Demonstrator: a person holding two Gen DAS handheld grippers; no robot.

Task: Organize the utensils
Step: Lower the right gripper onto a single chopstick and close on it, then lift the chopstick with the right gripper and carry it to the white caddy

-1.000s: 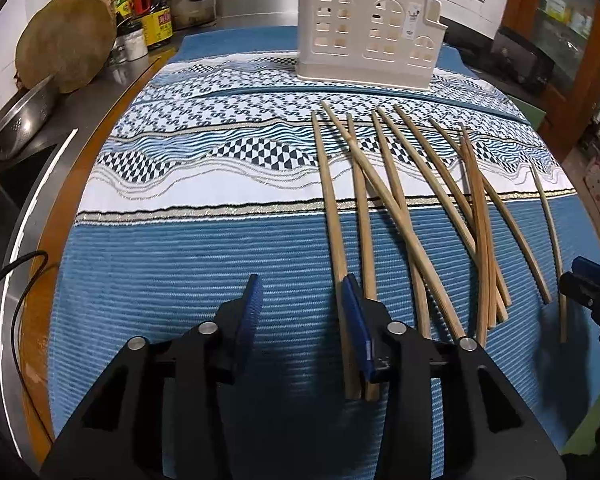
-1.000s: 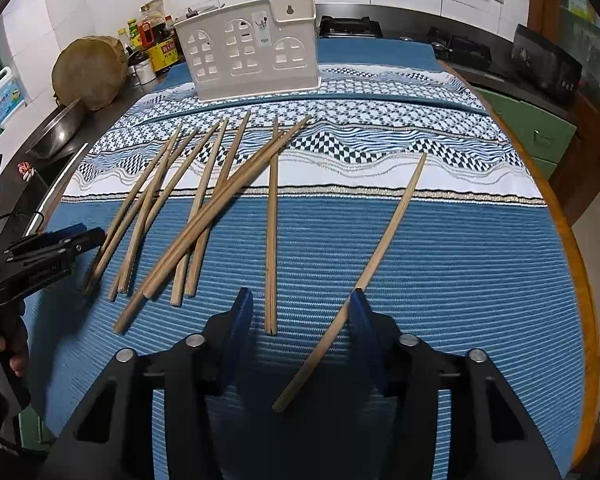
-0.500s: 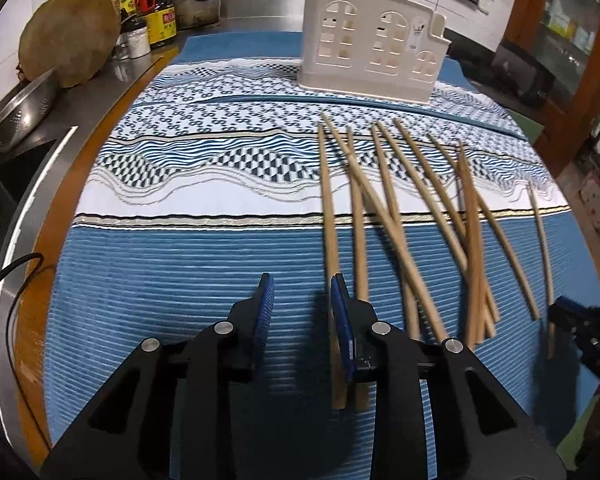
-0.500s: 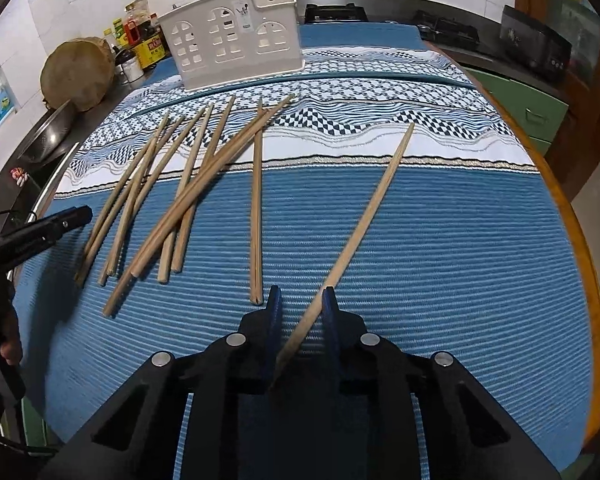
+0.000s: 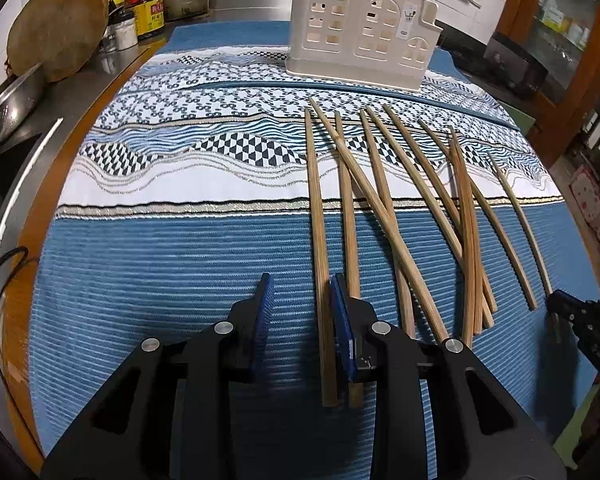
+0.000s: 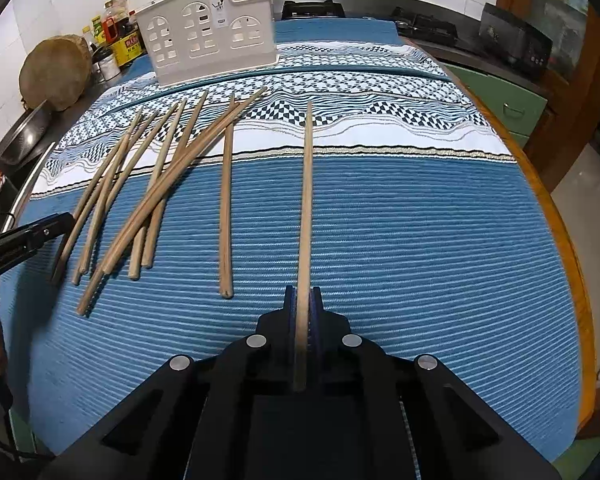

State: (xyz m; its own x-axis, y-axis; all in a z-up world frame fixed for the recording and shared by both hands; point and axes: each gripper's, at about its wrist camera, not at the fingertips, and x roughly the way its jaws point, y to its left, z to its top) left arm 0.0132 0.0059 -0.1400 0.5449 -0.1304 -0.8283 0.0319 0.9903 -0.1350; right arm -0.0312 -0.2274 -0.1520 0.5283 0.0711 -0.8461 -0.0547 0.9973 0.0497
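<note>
My right gripper (image 6: pixel 301 300) is clamped on one chopstick (image 6: pixel 307 184), which points straight ahead. My left gripper (image 5: pixel 300 300) is spread wide around the leftmost chopstick (image 5: pixel 318 240). Other chopsticks (image 6: pixel 156 184) lie scattered on the cloth (image 6: pixel 420 240). Beyond them stands the white holder (image 6: pixel 212 44); I can't see inside it.

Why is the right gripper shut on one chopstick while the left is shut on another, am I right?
Only partly. The right gripper is shut on a chopstick, but the left wrist view shows the left gripper open, its fingers straddling the leftmost chopstick.
</note>
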